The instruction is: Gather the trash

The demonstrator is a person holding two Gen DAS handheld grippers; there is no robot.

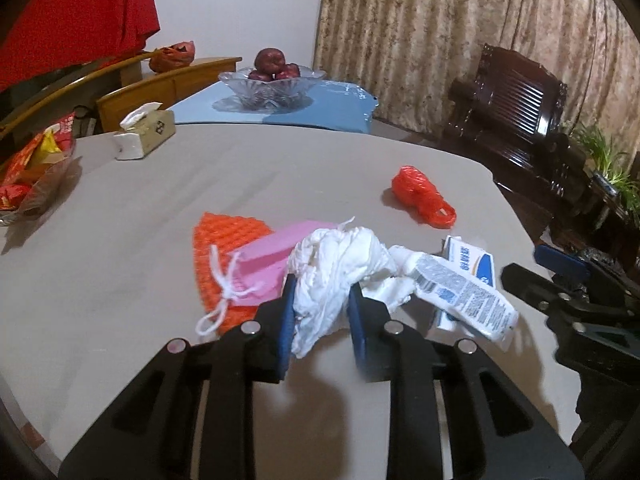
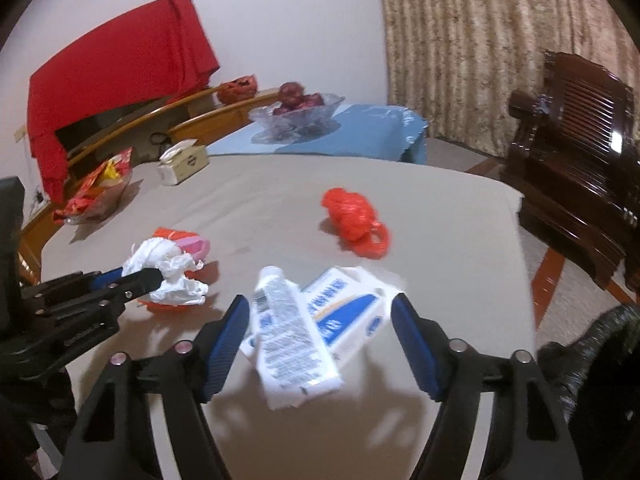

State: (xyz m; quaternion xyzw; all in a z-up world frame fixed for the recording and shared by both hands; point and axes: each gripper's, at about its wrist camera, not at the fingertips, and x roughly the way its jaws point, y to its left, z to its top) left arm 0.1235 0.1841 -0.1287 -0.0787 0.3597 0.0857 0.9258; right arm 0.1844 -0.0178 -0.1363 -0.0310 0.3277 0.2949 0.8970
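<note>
The left gripper tilts down at the table and squeezes a crumpled white tissue between its blue pads. The right gripper also tilts down, its jaws wide apart. A white tube and a white-and-blue box lie between them, not squeezed.

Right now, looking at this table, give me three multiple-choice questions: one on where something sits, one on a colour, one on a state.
1. Where is the glass fruit bowl?
A. on the blue cloth
B. on the grey table
C. on the chair

2. What colour is the crumpled plastic bag lying alone?
A. green
B. red
C. black

3. How does the left gripper stand?
A. wide open
B. out of view
C. shut on the white tissue wad

Answers: 1 A, the bowl rests on the blue cloth. 2 B, it is bright red. 3 C, its jaws pinch the wad.
</note>
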